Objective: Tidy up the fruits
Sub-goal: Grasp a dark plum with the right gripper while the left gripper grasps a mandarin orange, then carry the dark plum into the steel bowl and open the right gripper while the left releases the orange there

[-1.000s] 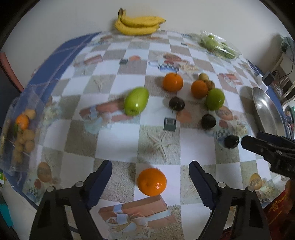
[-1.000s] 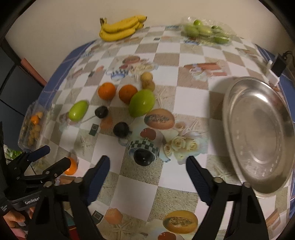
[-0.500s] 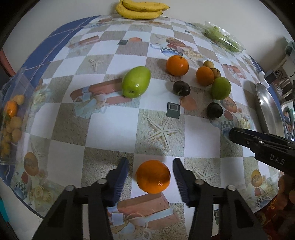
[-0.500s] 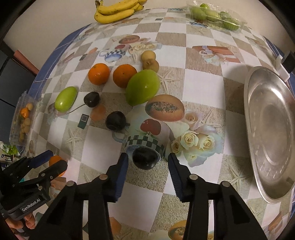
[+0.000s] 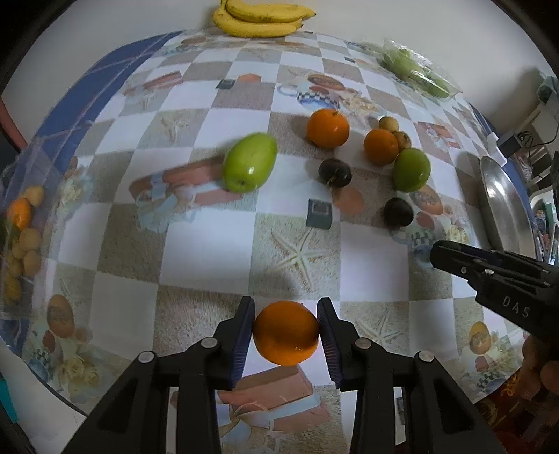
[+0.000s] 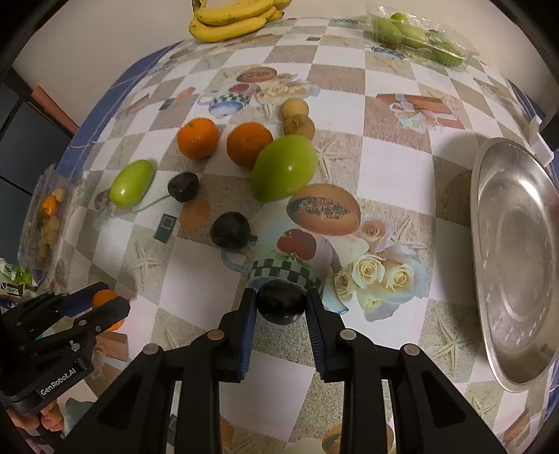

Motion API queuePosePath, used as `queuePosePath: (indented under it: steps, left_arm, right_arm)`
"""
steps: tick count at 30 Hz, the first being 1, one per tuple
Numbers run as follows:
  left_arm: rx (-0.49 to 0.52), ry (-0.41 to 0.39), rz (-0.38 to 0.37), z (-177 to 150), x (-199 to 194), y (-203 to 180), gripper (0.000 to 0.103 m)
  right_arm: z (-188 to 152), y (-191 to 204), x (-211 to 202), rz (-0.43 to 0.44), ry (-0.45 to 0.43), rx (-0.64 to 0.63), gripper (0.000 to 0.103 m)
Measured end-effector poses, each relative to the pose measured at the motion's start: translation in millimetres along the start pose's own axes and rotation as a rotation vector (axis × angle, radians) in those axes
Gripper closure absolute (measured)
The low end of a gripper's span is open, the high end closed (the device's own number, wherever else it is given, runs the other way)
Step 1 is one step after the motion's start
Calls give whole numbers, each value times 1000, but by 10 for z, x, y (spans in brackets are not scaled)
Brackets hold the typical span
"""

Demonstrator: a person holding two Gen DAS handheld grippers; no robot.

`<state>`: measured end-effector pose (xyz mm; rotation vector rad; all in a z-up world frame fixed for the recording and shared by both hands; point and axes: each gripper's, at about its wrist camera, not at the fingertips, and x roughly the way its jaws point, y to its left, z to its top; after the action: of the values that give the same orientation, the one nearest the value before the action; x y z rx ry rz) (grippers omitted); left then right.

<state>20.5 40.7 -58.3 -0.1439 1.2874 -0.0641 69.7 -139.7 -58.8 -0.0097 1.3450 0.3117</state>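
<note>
My left gripper is shut on an orange near the table's front edge; both pads touch its sides. My right gripper is shut on a dark plum resting on the cloth. Two more oranges, two green mangoes, two dark plums and two small brown fruits lie in the middle. A steel tray lies at the right.
Bananas lie at the far edge by the wall. A clear pack of green fruit is at the far right. A clear box of small orange fruit sits at the left edge.
Both grippers moved forward and closed: the left onto the orange, the right onto the dark plum. The other fruit has not moved.
</note>
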Motion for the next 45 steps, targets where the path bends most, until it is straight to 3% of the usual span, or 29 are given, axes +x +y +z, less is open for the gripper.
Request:
queuePosePath:
  steps: [12,22,34,45]
  left_arm:
    - [43,-46,22,411,-259,-504,64]
    - [91,-72,41,718,-353,-1063,64]
    - [157,-76,39,973,-275,-1817,64]
    - [250,-21,-24,1024,15,-2557,64]
  right_arm:
    - [111,-234,-266,-10,-72,90,73]
    - [137,-759,-518,-58,-123,234,73]
    - [79,-1538,-740,-116,-155,438,73]
    - [-97,-2108,-780,-167,-136,588,73]
